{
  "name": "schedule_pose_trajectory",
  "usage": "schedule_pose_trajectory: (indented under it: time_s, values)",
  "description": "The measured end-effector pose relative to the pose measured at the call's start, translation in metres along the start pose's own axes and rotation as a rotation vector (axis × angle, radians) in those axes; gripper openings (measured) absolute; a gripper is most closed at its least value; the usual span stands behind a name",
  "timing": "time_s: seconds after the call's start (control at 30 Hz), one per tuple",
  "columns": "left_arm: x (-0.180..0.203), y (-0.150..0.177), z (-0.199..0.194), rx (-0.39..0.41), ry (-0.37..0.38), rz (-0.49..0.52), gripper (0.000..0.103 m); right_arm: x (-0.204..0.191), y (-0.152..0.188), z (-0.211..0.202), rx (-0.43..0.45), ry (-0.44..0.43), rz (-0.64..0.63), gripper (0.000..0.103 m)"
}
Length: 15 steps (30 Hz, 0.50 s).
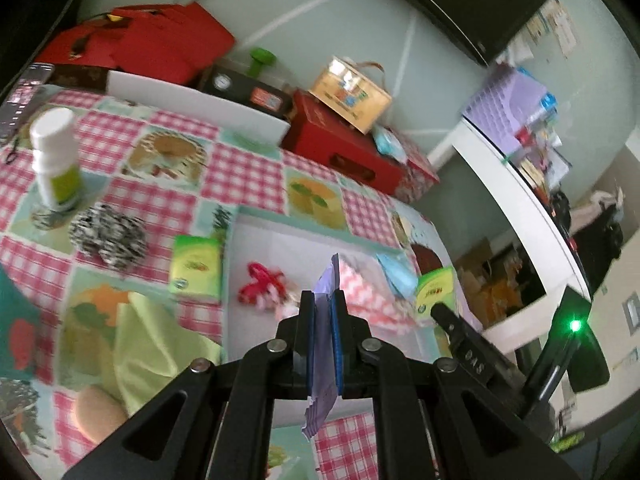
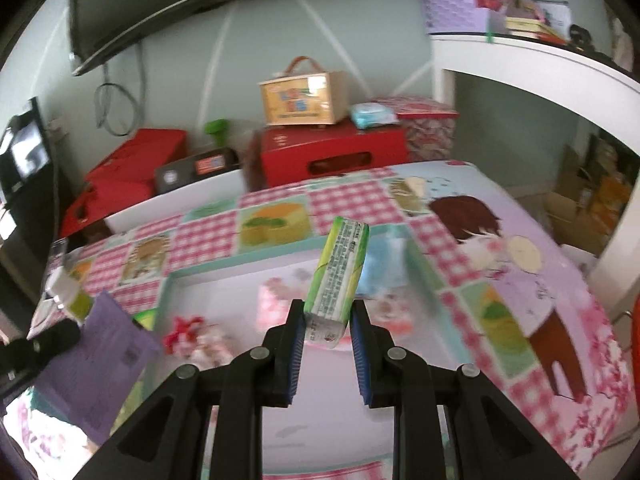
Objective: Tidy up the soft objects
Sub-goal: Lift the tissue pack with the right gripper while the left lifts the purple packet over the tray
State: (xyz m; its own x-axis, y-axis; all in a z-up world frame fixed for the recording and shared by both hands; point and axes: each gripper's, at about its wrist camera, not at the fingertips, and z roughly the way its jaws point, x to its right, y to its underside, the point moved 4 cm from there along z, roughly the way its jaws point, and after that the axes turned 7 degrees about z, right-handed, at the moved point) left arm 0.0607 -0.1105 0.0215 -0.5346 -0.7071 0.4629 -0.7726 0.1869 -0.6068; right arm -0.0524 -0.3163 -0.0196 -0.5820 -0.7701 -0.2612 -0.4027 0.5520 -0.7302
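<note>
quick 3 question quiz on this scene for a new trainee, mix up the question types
1. True or false: the left gripper has its jaws closed on a thin purple packet.
2. Multiple choice: what does the right gripper hold? A) a red bow B) a green tissue pack C) a white bottle
3. Fill in: the red and white bow lies inside the shallow ____ with the teal rim.

Key
1. True: the packet is pinched between the jaws and hangs below them.
2. B: the pack stands tilted between the jaws, above the tray.
3. Tray: the bow lies on its pale floor, beside a pink zigzag cloth.
</note>
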Motion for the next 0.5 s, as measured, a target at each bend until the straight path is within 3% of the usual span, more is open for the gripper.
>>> schedule_pose_trajectory:
  time_s: [0.3,0.5]
  values:
    - [0.001,0.013,0.028,-0.066,0.091,-0.023,0.007,0.035,0.006,0.016,-0.080,0.105,0.092,0.024]
    - [-0.007,0.019,0.047,-0.107,0.087,-0.051,0.007,0.038,0.014,0.027,-0.134,0.122,0.097,0.024]
